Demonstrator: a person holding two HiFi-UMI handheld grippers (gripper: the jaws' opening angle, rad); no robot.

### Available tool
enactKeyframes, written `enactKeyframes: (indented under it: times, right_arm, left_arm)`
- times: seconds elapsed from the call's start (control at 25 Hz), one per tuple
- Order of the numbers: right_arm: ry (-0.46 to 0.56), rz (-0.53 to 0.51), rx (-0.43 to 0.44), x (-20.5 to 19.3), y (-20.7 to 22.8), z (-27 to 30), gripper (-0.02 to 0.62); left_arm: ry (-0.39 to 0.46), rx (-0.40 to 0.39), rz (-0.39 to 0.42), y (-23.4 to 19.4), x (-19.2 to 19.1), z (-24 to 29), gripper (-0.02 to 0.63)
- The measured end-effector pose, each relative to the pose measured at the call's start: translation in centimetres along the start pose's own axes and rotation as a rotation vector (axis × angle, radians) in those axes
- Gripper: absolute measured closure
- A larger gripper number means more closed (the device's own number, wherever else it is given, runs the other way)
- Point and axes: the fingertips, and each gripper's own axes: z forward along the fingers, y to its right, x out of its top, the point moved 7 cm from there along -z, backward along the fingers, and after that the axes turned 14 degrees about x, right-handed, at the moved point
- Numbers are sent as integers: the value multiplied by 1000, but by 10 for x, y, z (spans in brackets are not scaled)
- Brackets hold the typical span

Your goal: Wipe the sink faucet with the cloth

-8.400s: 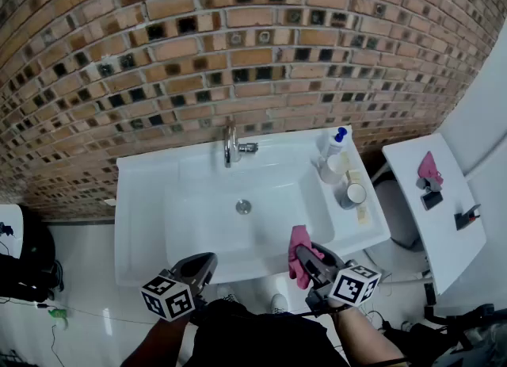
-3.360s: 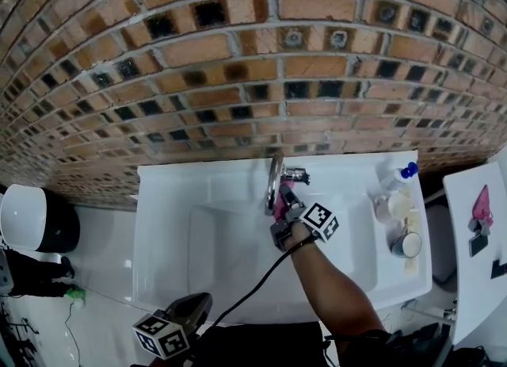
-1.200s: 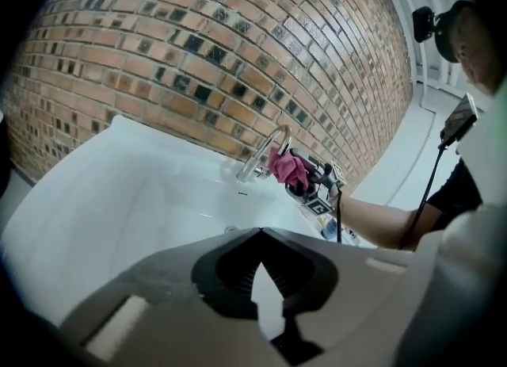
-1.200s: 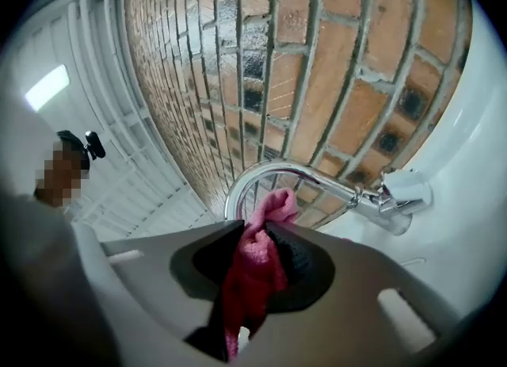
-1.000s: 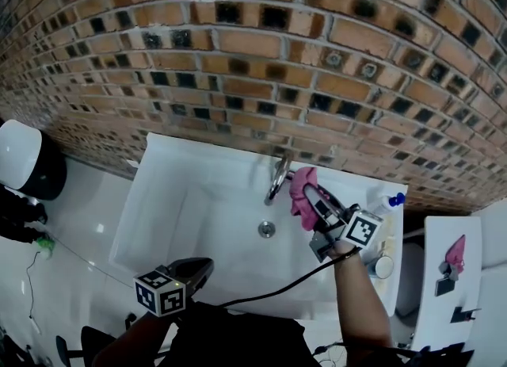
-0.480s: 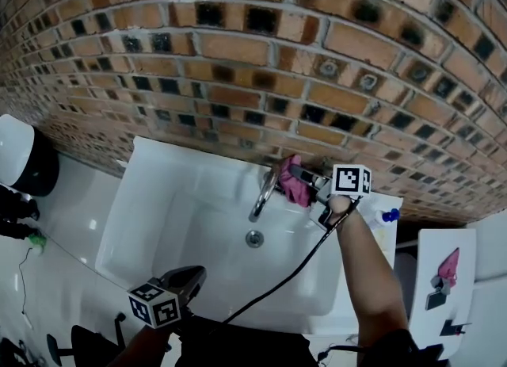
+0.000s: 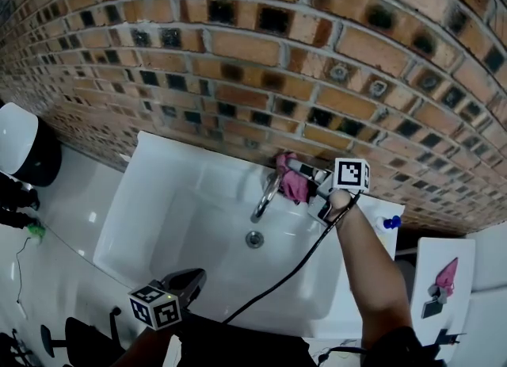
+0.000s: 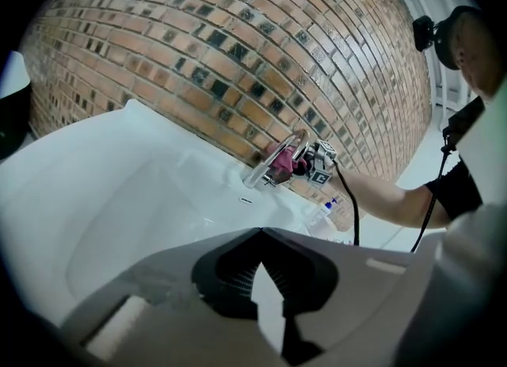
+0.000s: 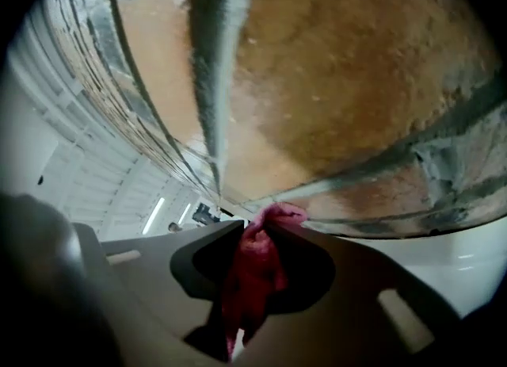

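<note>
The chrome faucet (image 7: pixel 266 196) stands at the back of the white sink (image 7: pixel 158 199), below the brick wall. My right gripper (image 7: pixel 295 173) is shut on a pink cloth (image 7: pixel 295 189), which is pressed against the faucet's top and base, close to the wall. In the right gripper view the cloth (image 9: pixel 252 278) fills the gap of that gripper (image 9: pixel 265 227), with brick right in front. My left gripper (image 7: pixel 196 278) hangs low in front of the sink, shut and empty (image 8: pixel 260 235). From there the faucet (image 8: pixel 269 169) and the cloth (image 8: pixel 283 159) show far off.
A spray bottle (image 7: pixel 388 222) stands at the sink's right end. A white side table (image 7: pixel 440 310) with a second pink cloth (image 7: pixel 446 276) is at the far right. A black and white bin (image 7: pixel 20 147) stands on the floor at the left. The right gripper's cable (image 7: pixel 293 272) crosses the basin.
Over the last second my right gripper carried the cloth from the faucet's right side up to its top, by the wall. The left gripper stayed low.
</note>
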Motion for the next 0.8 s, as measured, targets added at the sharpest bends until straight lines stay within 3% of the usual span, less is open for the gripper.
enactKeyframes:
  times: [0.04,0.24,0.4,0.52,0.8]
  right_arm:
    - [19,-17,17,2,-7,2,506]
    - [14,-86,-135,5,-32,5,506]
    - [-17,-189,-128,7,-67,14,506]
    - [-111,-375,-91,8,-100,32,506]
    - [-347,-867,-299,-24,-158,57,506]
  left_arm:
    - [1,-5,8,1,1,0,601]
    - [21,-35,55,5,12,-6,601]
    - [27,-57,95,3,15,-17,601]
    - [28,-71,111,-1,16,-26,601]
    - [30,-132,156,-7,25,-39,601]
